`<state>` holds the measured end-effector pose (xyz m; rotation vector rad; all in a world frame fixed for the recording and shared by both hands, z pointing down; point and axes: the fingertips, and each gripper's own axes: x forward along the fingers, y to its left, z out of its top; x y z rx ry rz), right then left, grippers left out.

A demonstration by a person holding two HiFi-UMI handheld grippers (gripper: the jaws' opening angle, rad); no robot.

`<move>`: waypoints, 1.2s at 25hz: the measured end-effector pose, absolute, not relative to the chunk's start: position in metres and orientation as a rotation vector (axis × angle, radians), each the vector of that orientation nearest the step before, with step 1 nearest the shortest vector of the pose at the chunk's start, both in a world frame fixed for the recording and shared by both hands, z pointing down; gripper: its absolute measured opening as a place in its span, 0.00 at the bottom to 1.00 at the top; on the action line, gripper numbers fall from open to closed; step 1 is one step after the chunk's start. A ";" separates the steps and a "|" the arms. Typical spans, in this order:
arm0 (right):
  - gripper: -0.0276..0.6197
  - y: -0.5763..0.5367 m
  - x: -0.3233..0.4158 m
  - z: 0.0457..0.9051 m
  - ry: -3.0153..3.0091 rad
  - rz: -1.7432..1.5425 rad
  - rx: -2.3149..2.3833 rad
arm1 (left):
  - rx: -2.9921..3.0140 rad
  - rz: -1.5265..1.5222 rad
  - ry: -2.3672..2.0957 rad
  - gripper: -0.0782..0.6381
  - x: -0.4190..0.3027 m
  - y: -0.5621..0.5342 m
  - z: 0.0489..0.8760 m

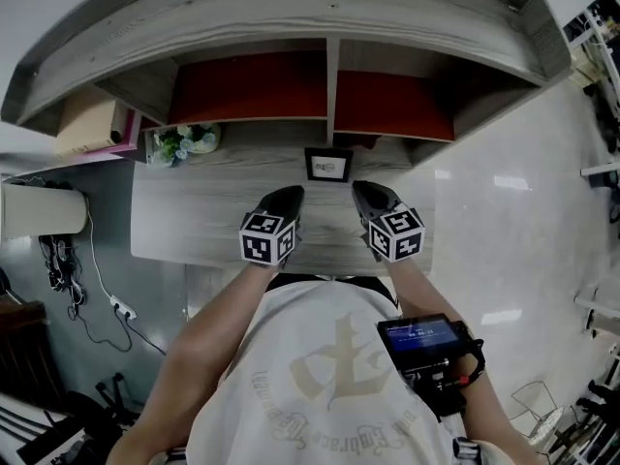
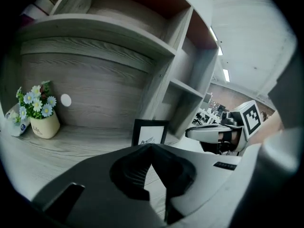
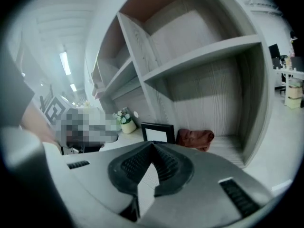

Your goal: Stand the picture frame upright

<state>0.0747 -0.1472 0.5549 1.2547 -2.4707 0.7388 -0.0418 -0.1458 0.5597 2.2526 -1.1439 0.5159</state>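
Observation:
A small black picture frame (image 1: pixel 328 165) stands upright on the grey desk (image 1: pixel 194 216), just in front of the shelf divider. It also shows ahead of the jaws in the left gripper view (image 2: pixel 150 132) and in the right gripper view (image 3: pixel 157 132). My left gripper (image 1: pixel 293 198) hovers a little nearer than the frame and to its left, shut with nothing between its tips (image 2: pixel 151 147). My right gripper (image 1: pixel 363 192) hovers to the frame's right, tips meeting (image 3: pixel 152 144), also holding nothing. Neither touches the frame.
A pot of small flowers (image 1: pixel 184 143) stands at the desk's back left (image 2: pixel 38 110). A brown cloth (image 3: pixel 194 137) lies in the right compartment behind the frame. Shelves (image 1: pixel 329 76) overhang the desk's back. A cardboard box (image 1: pixel 89 122) sits at far left.

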 end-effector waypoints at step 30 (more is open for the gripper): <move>0.05 -0.074 0.077 0.491 -2.639 0.617 1.197 | 2.340 0.295 -1.163 0.12 -0.063 -0.079 0.503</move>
